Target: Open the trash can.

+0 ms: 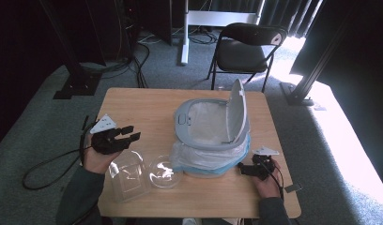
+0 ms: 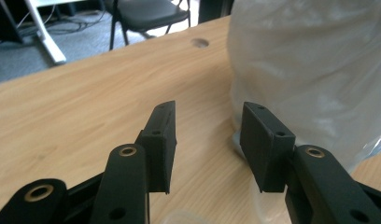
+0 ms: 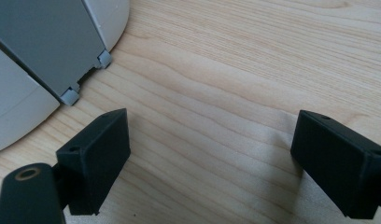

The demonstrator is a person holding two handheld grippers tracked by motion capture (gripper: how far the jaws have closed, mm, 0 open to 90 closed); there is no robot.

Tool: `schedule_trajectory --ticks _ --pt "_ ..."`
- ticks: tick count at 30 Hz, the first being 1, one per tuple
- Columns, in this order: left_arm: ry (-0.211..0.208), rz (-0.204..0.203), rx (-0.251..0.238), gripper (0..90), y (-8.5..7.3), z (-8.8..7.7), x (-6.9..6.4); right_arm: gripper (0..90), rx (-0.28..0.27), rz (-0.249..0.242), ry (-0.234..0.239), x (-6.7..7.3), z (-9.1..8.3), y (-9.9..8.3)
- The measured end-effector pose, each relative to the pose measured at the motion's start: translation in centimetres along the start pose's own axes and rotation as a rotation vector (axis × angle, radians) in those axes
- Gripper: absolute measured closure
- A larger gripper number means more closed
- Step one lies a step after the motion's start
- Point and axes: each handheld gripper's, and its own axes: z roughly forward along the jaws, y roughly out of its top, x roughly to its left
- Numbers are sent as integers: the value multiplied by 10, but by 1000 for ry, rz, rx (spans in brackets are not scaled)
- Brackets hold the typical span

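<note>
High view: unlabelled bin [image 1: 213, 129], left claw [image 1: 129, 133] open.

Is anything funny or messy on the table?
Yes. The small bin stands on the table top with its lid flipped up, and its plastic liner bag bunches out untidily around the base. Two clear containers beside it are empty.

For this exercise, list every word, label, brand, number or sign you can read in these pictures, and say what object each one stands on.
There is no readable text anywhere.
Bin: grey, lid up, lined with a clear bag; the small raised patch on its rim is too small to tell if it carries any mark.
Clear plastic containers: no labels to be seen.
Left gripper and right gripper: plain black jaws, no lettering.
Table: bare wood.
</note>
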Motion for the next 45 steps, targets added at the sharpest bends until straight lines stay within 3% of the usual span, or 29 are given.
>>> schedule_trajectory --ticks 12,16,21,35,45 --pt "52 -76 54 556 -41 -14 18 110 1 3 0 0 0 0" --pt "69 -120 65 556 -58 -19 24 110 1 2 1 0 0 0" --pt "87 -140 87 549 -72 -19 27 110 1 1 1 0 0 0" --pt "123 -183 116 547 -92 -25 35 110 1 1 1 0 0 0" --pt "131 -182 109 547 -93 -26 35 111 2 0 0 0 0 1"
